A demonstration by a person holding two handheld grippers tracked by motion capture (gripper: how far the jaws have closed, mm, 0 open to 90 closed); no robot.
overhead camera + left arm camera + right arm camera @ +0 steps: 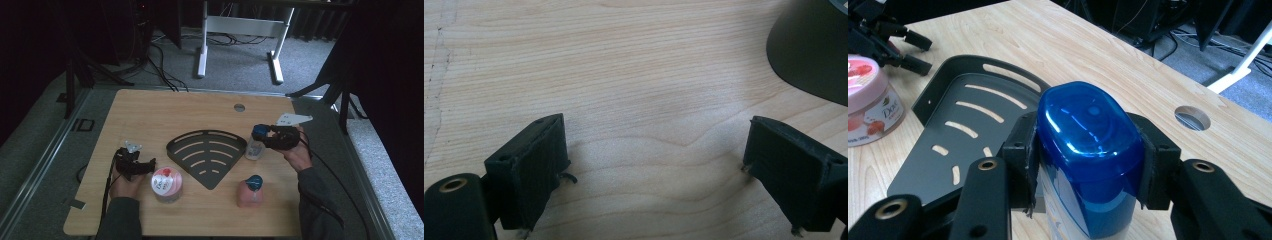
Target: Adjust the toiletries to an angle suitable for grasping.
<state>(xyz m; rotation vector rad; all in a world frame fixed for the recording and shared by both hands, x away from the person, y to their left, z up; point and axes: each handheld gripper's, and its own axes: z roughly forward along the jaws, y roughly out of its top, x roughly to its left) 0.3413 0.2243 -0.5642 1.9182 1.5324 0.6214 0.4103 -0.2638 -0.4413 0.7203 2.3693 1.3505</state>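
pale wooden table (150,115), grey carpet (240,65) behind

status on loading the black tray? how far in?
Done: nothing; the tray holds no items. In hand: the right gripper is shut on the blue-capped bottle, right beside the tray. Left: the jar and pink bottle stand on the table; the left gripper is open.
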